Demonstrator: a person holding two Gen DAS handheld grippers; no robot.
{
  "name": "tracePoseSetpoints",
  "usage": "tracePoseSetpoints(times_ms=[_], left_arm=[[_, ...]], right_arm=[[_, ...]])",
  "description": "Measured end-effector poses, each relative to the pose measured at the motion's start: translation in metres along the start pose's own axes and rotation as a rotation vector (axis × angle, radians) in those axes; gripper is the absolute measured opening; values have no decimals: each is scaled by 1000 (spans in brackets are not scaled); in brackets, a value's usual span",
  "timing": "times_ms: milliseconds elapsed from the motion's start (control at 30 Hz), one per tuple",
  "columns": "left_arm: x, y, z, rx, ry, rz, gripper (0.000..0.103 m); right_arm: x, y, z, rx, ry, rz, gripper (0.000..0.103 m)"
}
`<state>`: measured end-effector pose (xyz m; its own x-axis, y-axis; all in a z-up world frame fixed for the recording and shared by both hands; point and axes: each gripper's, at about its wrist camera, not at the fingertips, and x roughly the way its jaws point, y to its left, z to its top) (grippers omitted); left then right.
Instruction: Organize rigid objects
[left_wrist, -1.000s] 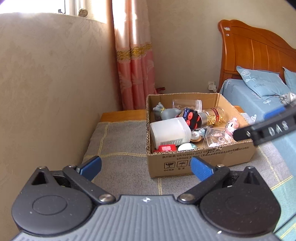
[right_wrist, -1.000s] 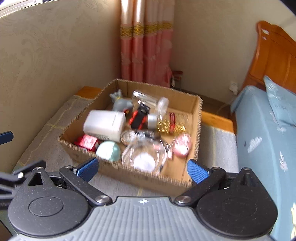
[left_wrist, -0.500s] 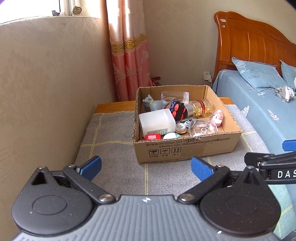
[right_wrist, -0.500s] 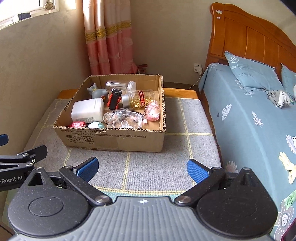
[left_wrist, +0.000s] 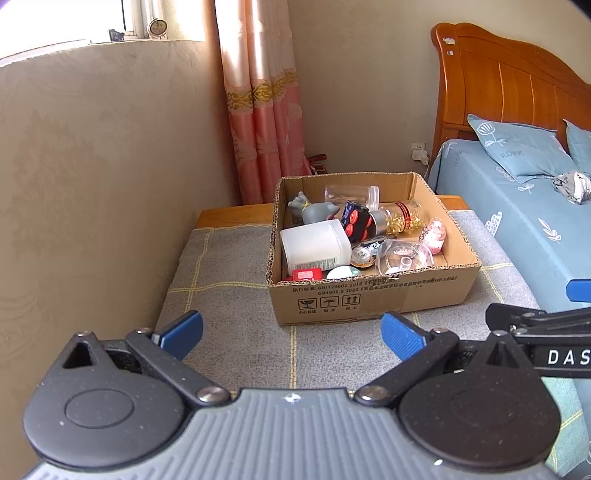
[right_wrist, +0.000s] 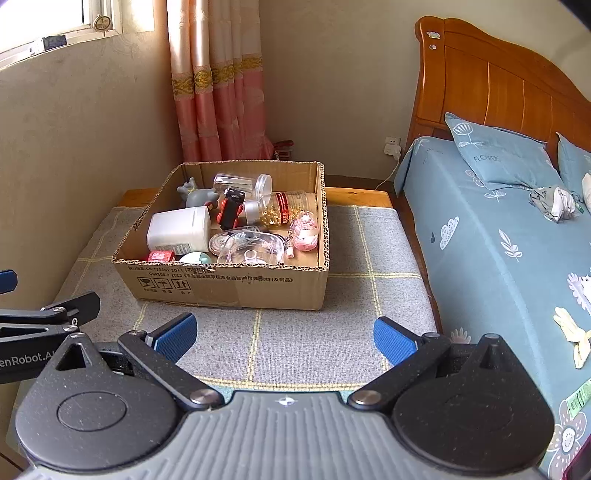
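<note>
Open brown cardboard box (left_wrist: 373, 295) crammed with jumbled rigid items at 12 o'clock; left gripper (left_wrist: 291, 334) and right gripper (right_wrist: 284, 334) hover level, fingers apart, empty.

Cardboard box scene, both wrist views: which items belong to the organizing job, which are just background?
Job items:
cardboard box
white plastic jar
grey animal figure
black and red toy
bottle with gold contents
pink globe keychain
left hand-held gripper, open
right hand-held gripper, open

Just lying about:
bed
pillow
curtain
grey mat
</note>
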<state>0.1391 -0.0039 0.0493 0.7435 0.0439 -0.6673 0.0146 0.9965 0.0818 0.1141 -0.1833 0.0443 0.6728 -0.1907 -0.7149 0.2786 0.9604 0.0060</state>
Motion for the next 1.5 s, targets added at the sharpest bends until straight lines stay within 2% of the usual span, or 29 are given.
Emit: tracePoseSetpoints(times_ms=[1500], left_arm=[[-2, -1, 3, -4, 2, 12, 102]], right_arm=[[-3, -1, 0, -2, -20, -11, 103]])
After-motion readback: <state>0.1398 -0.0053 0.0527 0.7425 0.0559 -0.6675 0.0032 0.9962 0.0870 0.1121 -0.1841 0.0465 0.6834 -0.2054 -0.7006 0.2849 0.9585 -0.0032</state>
